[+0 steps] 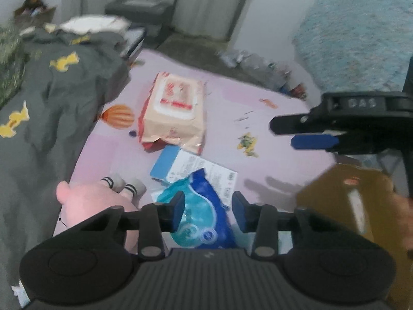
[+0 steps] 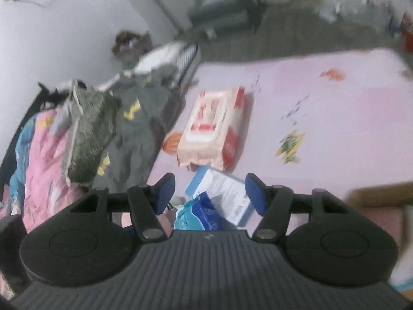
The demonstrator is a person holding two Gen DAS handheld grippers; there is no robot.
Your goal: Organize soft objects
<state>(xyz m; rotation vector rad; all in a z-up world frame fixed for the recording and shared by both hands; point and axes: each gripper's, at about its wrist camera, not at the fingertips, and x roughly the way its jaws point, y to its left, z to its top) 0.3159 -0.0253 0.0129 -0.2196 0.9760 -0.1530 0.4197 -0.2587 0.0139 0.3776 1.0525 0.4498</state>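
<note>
My left gripper (image 1: 208,206) hangs open just above a blue and teal soft pack (image 1: 201,214) that lies on the pink mat (image 1: 271,160); its pads do not press on the pack. A pink plush toy (image 1: 95,206) with striped socks lies to its left. Beyond are a white and blue carton (image 1: 191,168) and a peach and red wipes pack (image 1: 175,108). My right gripper (image 2: 209,183) is open and empty, held higher over the same pile, and shows side-on in the left wrist view (image 1: 282,133). The right wrist view shows the blue pack (image 2: 198,214), carton (image 2: 227,196) and wipes pack (image 2: 214,129).
A grey blanket with yellow figures (image 1: 51,103) is heaped on the left, beside a green bag (image 2: 87,134) and pink bedding (image 2: 44,155). A brown cardboard box (image 1: 343,196) stands at the right, with a person's hand (image 1: 405,219) by it. Clutter lines the far wall.
</note>
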